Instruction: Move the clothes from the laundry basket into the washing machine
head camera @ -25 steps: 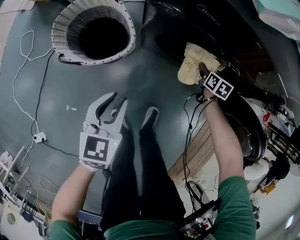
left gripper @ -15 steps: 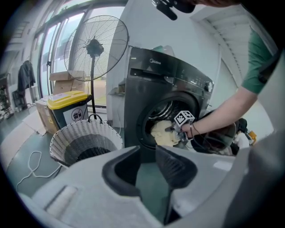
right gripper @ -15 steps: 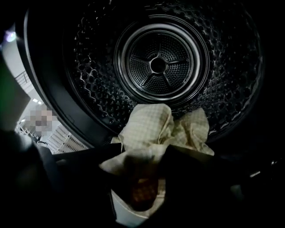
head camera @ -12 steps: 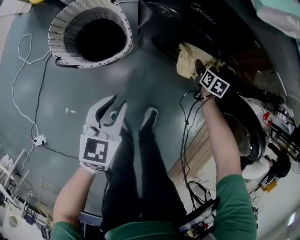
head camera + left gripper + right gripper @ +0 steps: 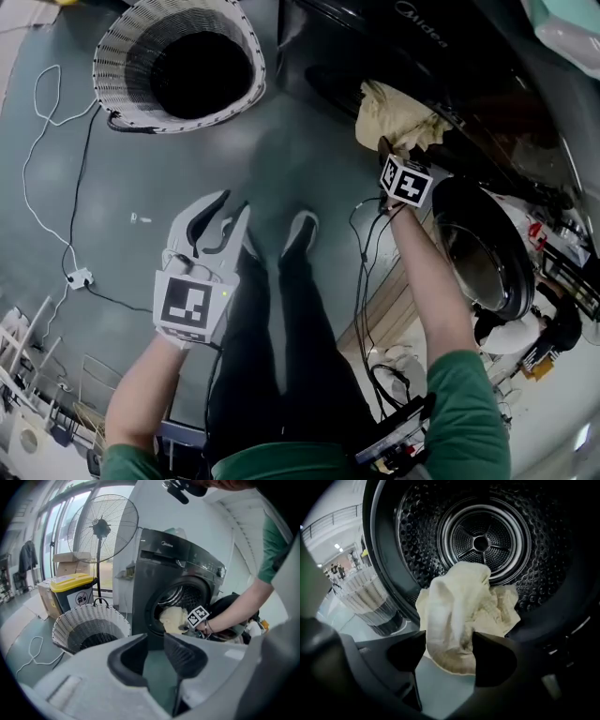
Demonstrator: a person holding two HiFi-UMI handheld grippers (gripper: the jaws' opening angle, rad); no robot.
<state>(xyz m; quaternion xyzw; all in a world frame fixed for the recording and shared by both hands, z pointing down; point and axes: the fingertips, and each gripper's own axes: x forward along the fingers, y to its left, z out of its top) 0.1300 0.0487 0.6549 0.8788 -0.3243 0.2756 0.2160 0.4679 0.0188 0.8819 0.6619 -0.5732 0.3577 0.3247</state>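
A cream-yellow cloth (image 5: 394,114) lies bunched on the lip of the dark washing machine's (image 5: 412,42) round opening, half inside the steel drum (image 5: 487,541). My right gripper (image 5: 386,147) points down at it. Its jaws have just been opening, and the cloth's lower fold (image 5: 459,620) hangs between them with a gap on the left side, so the pads do not clamp it. My left gripper (image 5: 223,211) hovers open over the floor with nothing between its fingers (image 5: 185,653). The white woven laundry basket (image 5: 178,66) stands left of the machine, and its inside looks dark.
The washer door (image 5: 478,248) hangs open to the right of my right arm. White cables (image 5: 56,187) trail over the grey floor at the left. A standing fan (image 5: 103,527) and a yellow-lidded bin (image 5: 72,590) are behind the basket. My legs and shoes (image 5: 298,234) are between the grippers.
My right gripper has drawn back leftward and lower from the washer opening, and its jaws stand wider. The cloth stays at the opening. The left gripper has stayed in place.
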